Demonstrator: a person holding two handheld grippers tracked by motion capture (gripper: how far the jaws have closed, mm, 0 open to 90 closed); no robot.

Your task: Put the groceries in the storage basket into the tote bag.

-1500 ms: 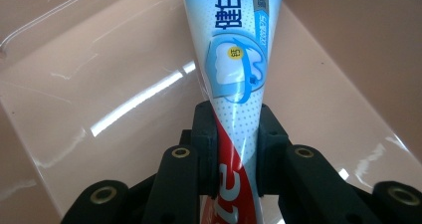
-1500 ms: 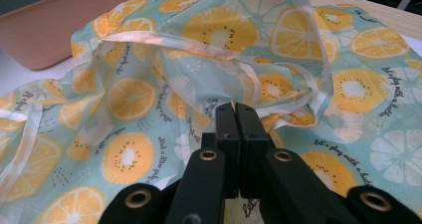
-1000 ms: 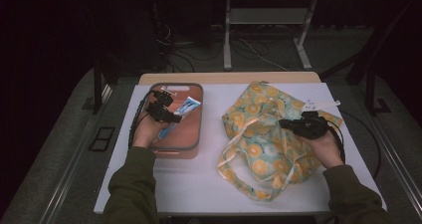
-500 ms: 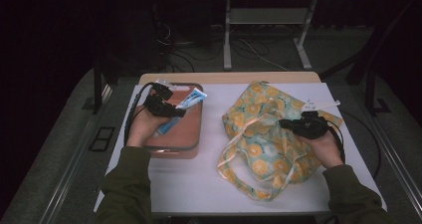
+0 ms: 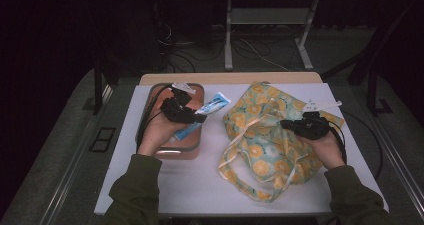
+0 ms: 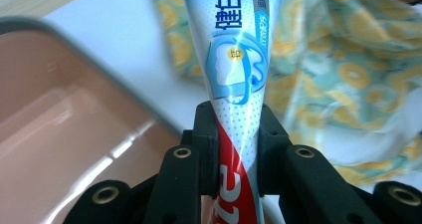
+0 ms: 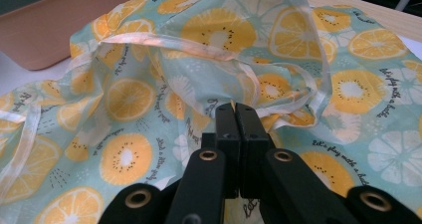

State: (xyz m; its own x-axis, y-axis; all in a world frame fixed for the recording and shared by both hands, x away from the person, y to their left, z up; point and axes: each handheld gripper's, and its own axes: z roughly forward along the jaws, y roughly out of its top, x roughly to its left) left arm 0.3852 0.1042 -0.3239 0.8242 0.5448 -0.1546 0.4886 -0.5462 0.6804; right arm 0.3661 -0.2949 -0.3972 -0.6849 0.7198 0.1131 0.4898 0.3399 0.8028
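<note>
The left gripper (image 5: 192,116) sits above the pink tray (image 5: 192,150), which lies at the table's nine o'clock side. Its jaws are clamped on a blue-and-white toothpaste tube (image 5: 207,110) — in the left gripper view the tube (image 6: 234,69) stands pinched between the pads and slants toward two o'clock, out over the tray rim. At three o'clock the right gripper (image 5: 295,126) rests on the lemon-print bag (image 5: 260,135) — jaws pressed together, a fold of fabric (image 7: 234,102) at their tips.
</note>
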